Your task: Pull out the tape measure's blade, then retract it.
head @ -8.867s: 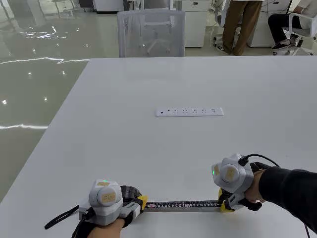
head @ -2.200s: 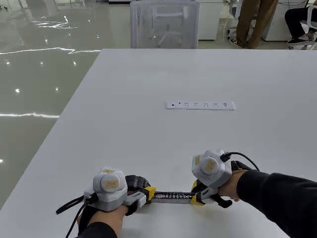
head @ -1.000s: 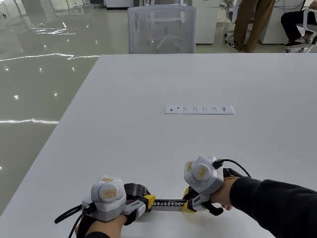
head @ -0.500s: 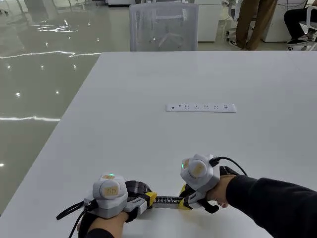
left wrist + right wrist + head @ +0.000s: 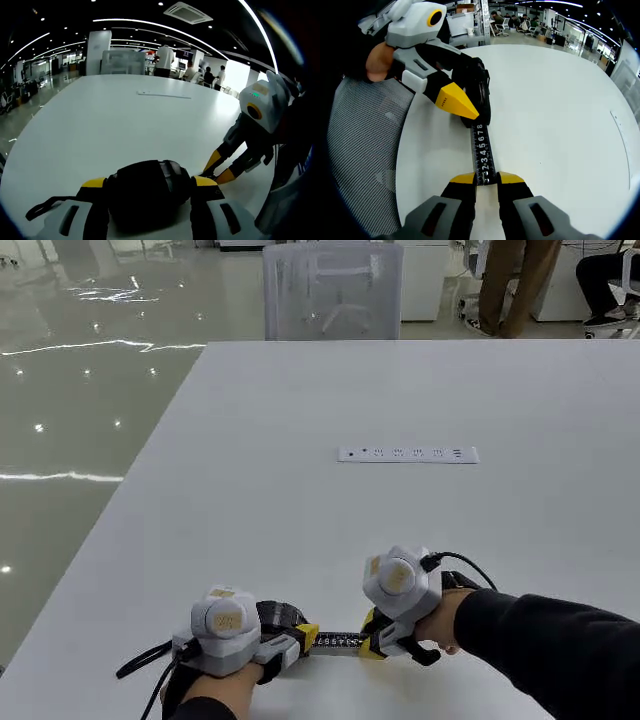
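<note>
Black and rounded, the plastic tape measure case (image 5: 280, 618) sits at the near edge of the white tabletop (image 5: 300, 490). The left gripper (image 5: 298, 638) has it clamped, one yellow-tipped jaw pressed to each side, as the left gripper view makes plain. A dark strap loop (image 5: 140, 658) trails from the case to the left, past the table's edge.

Just right of the case, a short stretch of the steel blade (image 5: 338, 642), printed with black numerals, lies flat on the table. The right gripper (image 5: 372, 642) has its yellow-tipped jaws pinched together on the blade's free end. In the right gripper view the blade runs straight from those jaws to the mouth of the case. The two grippers are near each other but not touching. A black cable (image 5: 462, 560) curves from the back of the right gripper toward the person's dark sleeve (image 5: 540, 640), which enters from the near right.

Farther out, around the middle of the table and well apart from the grippers, a long white power strip (image 5: 408, 454) lies flat, running left to right. Beyond the far edge stands a grey mesh-backed chair (image 5: 333, 290). A glossy grey floor (image 5: 80, 390) with light reflections spreads to the left. At the far right are the legs of a standing person in tan trousers (image 5: 505, 290), with a seated person (image 5: 610, 270) beside them.
</note>
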Action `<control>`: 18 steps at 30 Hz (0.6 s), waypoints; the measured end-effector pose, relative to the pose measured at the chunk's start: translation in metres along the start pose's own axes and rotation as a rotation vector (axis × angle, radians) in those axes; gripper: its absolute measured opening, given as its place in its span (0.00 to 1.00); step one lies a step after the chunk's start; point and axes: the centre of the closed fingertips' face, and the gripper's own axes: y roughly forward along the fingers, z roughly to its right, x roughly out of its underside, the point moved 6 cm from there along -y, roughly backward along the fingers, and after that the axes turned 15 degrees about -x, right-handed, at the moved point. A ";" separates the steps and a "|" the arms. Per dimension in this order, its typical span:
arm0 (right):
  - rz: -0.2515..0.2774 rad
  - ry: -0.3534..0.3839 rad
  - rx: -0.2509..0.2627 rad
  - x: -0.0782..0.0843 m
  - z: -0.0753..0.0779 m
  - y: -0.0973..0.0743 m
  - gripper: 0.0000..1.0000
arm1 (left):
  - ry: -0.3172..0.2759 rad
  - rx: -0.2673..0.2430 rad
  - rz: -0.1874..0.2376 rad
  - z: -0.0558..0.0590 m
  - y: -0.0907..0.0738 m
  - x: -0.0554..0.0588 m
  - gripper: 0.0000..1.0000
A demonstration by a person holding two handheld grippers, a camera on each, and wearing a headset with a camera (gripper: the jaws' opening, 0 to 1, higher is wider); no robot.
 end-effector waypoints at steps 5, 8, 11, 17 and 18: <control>0.012 0.006 0.003 0.001 0.000 0.000 0.13 | -0.057 -0.049 -0.037 -0.001 -0.002 0.002 0.65; 0.016 0.009 0.005 0.001 0.000 0.000 0.13 | -0.044 -0.058 -0.046 0.000 -0.003 0.001 0.61; 0.012 0.005 0.006 0.000 0.000 0.000 0.13 | -0.019 -0.065 -0.039 0.001 -0.003 0.001 0.60; 0.027 0.004 0.006 0.000 0.000 0.001 0.13 | -0.022 -0.052 -0.033 -0.002 -0.003 0.001 0.58; 0.031 0.006 0.006 0.000 -0.001 0.001 0.13 | -0.026 -0.048 -0.032 -0.003 -0.004 0.001 0.58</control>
